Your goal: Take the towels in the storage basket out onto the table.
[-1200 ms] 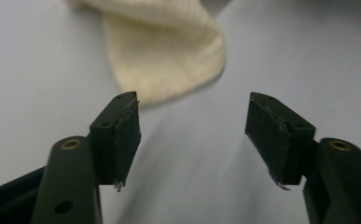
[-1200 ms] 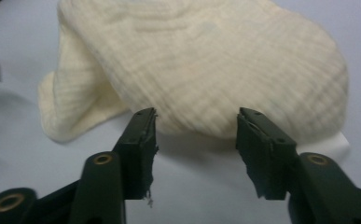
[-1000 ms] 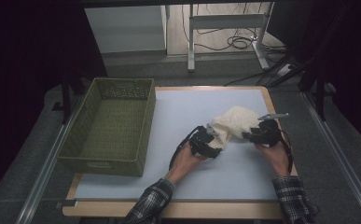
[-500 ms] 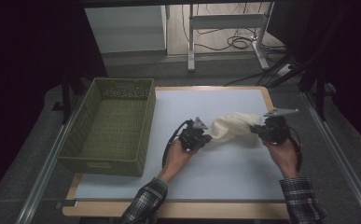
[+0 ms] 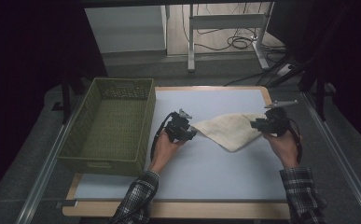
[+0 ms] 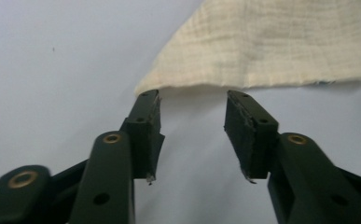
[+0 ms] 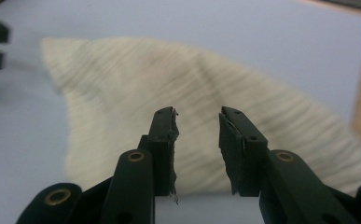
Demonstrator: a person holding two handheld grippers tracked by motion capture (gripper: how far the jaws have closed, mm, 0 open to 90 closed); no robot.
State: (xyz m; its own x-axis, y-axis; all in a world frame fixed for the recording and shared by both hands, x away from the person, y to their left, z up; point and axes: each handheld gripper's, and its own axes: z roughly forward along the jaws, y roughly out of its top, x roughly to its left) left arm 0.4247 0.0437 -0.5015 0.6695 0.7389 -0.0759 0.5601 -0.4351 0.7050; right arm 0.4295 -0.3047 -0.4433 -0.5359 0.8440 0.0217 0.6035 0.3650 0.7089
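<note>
A cream cloth lies flat on the pale blue table top, folded into a triangle. My left gripper sits just off its left corner. In the left gripper view the cloth ends right beyond the tips of the left gripper. Those jaws have just been opening and hold nothing. My right gripper hovers at the cloth's right end. In the right gripper view the cloth lies beneath the right gripper, whose jaws have also just been opening, with nothing pinched between them.
A green woven basket stands along the table's left side with nothing in it. The wooden table edge runs along the front. Metal rails flank the table, and a desk frame with cables stands behind it.
The cloth, bunched up between the grippers a second ago, now lies spread flat as a triangle. The left gripper moved left, drawing it out. Both grippers have let go of it.
</note>
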